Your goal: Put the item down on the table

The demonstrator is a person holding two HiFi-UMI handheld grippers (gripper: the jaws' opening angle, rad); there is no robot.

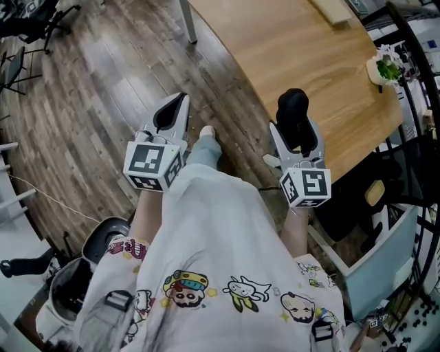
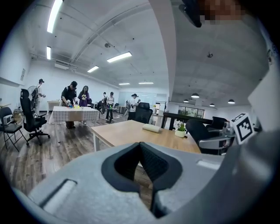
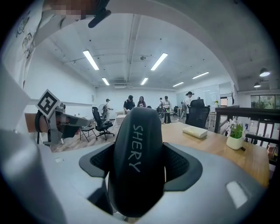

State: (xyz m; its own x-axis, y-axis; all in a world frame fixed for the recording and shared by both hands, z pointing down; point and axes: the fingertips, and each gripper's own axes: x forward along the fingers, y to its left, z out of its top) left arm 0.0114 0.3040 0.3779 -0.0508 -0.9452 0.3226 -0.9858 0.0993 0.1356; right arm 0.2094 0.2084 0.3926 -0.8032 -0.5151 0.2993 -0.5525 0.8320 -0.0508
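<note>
My right gripper (image 1: 297,135) is shut on a black oblong case (image 1: 293,112) lettered SHERY, held upright over the near edge of the wooden table (image 1: 309,62). In the right gripper view the case (image 3: 134,162) fills the gap between both pads (image 3: 178,164) and stands above them, with the table (image 3: 218,146) beyond. My left gripper (image 1: 171,111) hangs over the wood floor left of the table with its jaws shut and nothing between them. In the left gripper view the left gripper (image 2: 142,164) shows its pads meeting, and the table (image 2: 131,133) lies ahead.
A small potted plant (image 1: 387,69) stands at the table's right edge and a pale flat box (image 1: 333,10) lies at its far end. A black office chair (image 1: 405,179) sits to the right. A table leg (image 1: 188,20) stands far ahead. Several people stand around a distant table (image 2: 74,113).
</note>
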